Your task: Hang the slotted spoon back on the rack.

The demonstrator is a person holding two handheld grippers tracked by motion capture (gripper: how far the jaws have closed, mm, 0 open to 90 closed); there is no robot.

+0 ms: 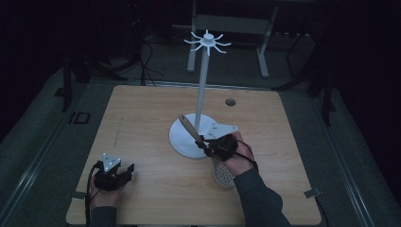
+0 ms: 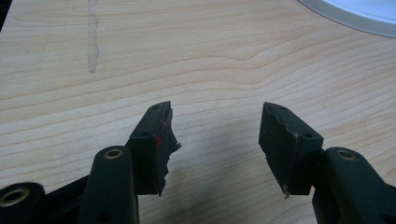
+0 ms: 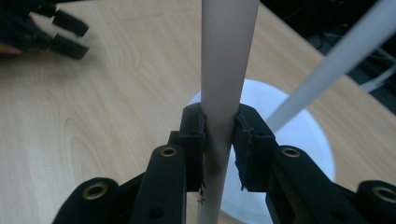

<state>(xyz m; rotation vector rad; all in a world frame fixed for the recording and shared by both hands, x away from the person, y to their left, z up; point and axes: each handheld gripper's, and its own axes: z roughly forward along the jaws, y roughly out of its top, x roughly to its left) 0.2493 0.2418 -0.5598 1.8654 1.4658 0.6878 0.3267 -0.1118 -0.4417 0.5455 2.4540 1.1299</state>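
I am gripping a kitchen utensil (image 1: 191,131) in my right gripper (image 1: 208,143), its pale handle (image 3: 224,93) pinched between the two pads, so those jaws are closed down narrow around it. Seen from above, the brownish handle end is slanting up and to the left over the round white base (image 1: 182,139) of the stand, while the slotted white head (image 1: 222,172) is hanging low beside my right hand (image 1: 239,153), just above the table (image 1: 142,118). The stand's pole (image 1: 203,80) is rising from that base to a crown of white hooks (image 1: 207,41), with nothing hanging on them. My right forearm is reaching in from the bottom edge, wrist bent toward the base. My left gripper (image 2: 215,135) is resting near the front left corner of the table, its jaws standing wide apart with bare wood between them, holding nothing.
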